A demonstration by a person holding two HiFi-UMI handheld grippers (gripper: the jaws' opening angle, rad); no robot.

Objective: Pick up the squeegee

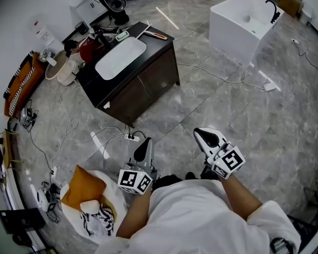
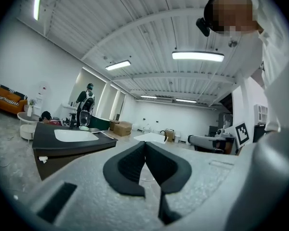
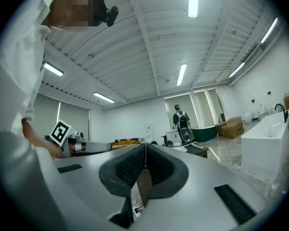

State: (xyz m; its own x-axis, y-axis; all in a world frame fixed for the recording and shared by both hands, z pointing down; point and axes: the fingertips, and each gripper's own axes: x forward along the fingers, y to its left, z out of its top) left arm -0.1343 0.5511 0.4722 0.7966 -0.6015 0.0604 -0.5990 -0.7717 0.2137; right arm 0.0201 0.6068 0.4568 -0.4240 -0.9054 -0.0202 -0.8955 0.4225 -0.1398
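Left gripper (image 1: 144, 145) and right gripper (image 1: 204, 136), both clenched on nothing, hover level by the person because the likely squeegee (image 1: 155, 34) lies well away on the counter (image 1: 156, 49).

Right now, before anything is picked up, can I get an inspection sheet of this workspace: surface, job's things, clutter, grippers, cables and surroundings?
Surface: dark cabinet with a white sink set in its top.
Job's things: slim tool with an orange handle on the cabinet's far corner, probably the squeegee; untouched.
Clutter: red item and small green item beside the sink; too small to name.
Grippers: left gripper and right gripper both shut, empty, level, close to the person's body and well away from the cabinet.
Cables: white cables cross the floor; power strip in front of the cabinet.
Surroundings: grey tiled floor, white tub, orange cushion.
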